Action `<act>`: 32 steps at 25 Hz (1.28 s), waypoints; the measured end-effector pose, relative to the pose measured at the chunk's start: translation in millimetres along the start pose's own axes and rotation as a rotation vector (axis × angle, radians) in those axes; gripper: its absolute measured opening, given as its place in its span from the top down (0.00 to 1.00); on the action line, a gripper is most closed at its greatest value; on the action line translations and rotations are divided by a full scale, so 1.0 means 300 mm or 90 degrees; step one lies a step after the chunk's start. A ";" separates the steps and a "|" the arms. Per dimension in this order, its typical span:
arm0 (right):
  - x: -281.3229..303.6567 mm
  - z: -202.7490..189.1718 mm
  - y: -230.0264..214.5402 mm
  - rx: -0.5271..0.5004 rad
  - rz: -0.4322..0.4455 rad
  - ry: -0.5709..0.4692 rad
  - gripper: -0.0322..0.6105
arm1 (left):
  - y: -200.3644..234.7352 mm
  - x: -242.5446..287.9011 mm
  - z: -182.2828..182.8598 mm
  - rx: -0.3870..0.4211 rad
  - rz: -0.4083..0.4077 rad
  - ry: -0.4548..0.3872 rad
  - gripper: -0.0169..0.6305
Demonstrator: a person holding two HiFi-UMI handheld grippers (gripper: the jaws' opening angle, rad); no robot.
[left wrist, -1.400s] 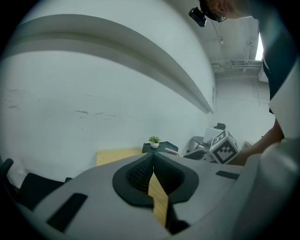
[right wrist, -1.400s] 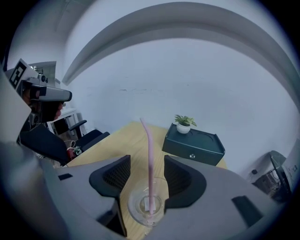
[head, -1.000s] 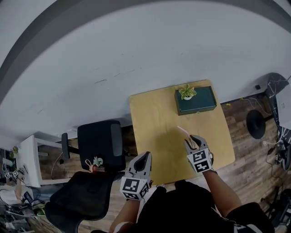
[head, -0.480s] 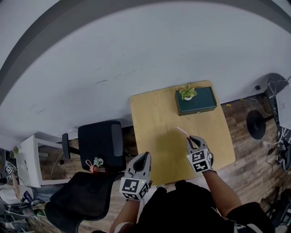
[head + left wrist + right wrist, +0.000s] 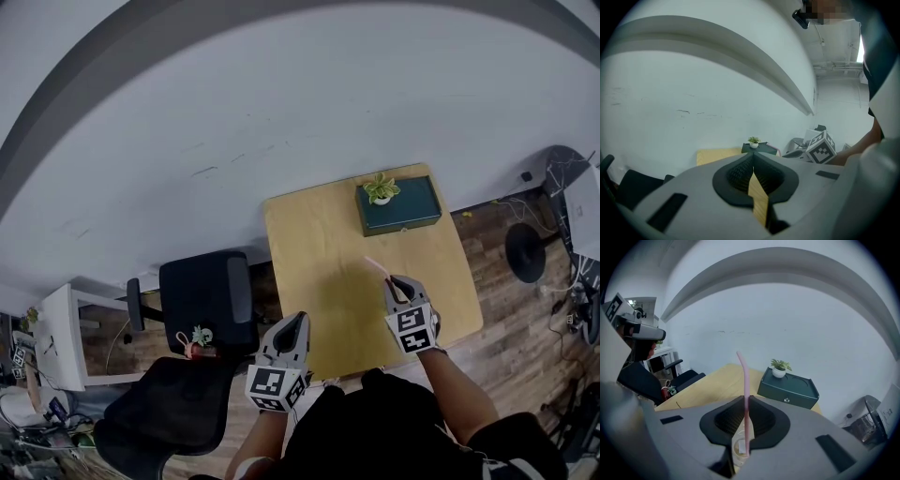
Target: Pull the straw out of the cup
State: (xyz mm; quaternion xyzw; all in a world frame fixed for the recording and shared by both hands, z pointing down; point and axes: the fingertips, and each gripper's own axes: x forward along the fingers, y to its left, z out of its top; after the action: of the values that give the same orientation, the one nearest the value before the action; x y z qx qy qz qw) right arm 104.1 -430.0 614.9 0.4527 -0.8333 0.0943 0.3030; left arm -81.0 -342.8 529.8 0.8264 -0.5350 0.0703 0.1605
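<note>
A pink straw (image 5: pixel 743 371) rises bent at its top between the pads of my right gripper (image 5: pixel 746 401), which is shut on it. Below the jaws, a clear cup (image 5: pixel 737 449) shows in the gap with the straw's lower end in it. In the head view the straw (image 5: pixel 373 265) sticks out past the right gripper (image 5: pixel 398 289) over the wooden table (image 5: pixel 319 244); the cup is hidden there. My left gripper (image 5: pixel 295 328) hangs at the table's near left edge, shut (image 5: pixel 753 161) with nothing in it.
A dark green box (image 5: pixel 401 208) with a small potted plant (image 5: pixel 380 187) stands at the table's far right, against the white wall. Two black chairs (image 5: pixel 206 295) stand left of the table. Cables and a lamp base lie on the floor at right.
The right gripper's jaws have closed onto the straw. Both hands stay almost where they were.
</note>
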 end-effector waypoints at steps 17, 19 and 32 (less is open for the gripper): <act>-0.256 0.271 -0.085 0.053 -0.042 -0.162 0.88 | -0.059 -0.002 0.023 0.016 -0.028 -0.007 0.95; -0.288 0.304 -0.094 0.055 -0.045 -0.181 0.88 | -0.067 -0.001 0.029 0.018 -0.031 -0.009 0.95; -0.529 0.545 -0.069 0.052 -0.044 -0.370 0.88 | -0.050 -0.027 0.072 0.021 -0.012 -0.031 0.95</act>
State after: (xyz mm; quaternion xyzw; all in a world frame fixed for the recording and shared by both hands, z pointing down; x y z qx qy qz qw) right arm 116.8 -401.6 388.3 0.5004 -0.8649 -0.0161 0.0365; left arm -71.9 -337.6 504.4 0.8354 -0.5298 0.0577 0.1348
